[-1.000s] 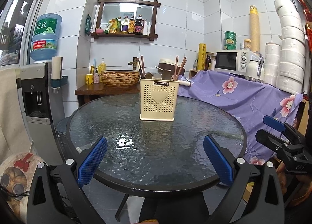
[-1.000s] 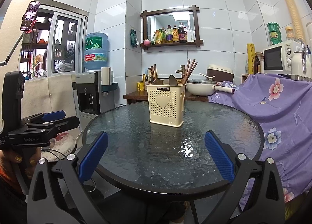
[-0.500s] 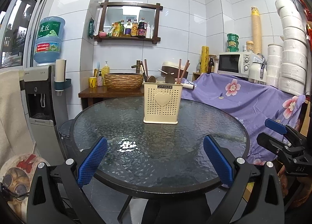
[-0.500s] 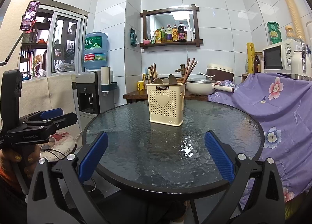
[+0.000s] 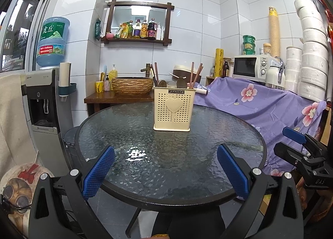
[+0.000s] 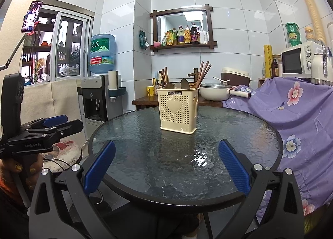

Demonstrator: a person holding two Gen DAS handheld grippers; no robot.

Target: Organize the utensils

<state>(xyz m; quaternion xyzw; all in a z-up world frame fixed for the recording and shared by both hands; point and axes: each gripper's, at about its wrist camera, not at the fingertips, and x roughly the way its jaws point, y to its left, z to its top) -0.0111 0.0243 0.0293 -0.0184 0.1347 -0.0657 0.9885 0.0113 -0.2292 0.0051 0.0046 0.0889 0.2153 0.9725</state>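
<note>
Both tongs are hanging near the front edge of the round glass bench [image 5: 166, 166], and both are spread wide with nothing between their blue pads. The left tongs [image 5: 166, 173] are sitting at 6 o'clock in the left wrist view. The right tongs [image 6: 166, 167] are sitting at 6 o'clock in the right wrist view. Each pair is also showing in the other camera, the right one at 4 o'clock and the left one at 9 o'clock.

One cream holder [image 5: 174, 109] with a heart on its front is standing upright on the bench, past the middle, at about 12 o'clock from both tongs and well apart from them. Three round spoon ends [image 5: 173, 83] are poking out of its top. Brown chopsticks [image 5: 196, 74] are sticking up and leaning at the holder's right side, and more dark sticks are standing at its left side; I cannot count them exactly.

Nothing is lying on the glass between the tongs and the holder.

Behind the bench, one woven bowl [image 5: 132, 85] is sitting on a wooden side table at 11 o'clock. One water cooler [image 5: 44, 101] with a blue bottle is standing at 9 o'clock. One purple flowered cloth [image 5: 270, 104] is draping at 3 o'clock, with one white microwave [image 5: 250, 66] above it.
</note>
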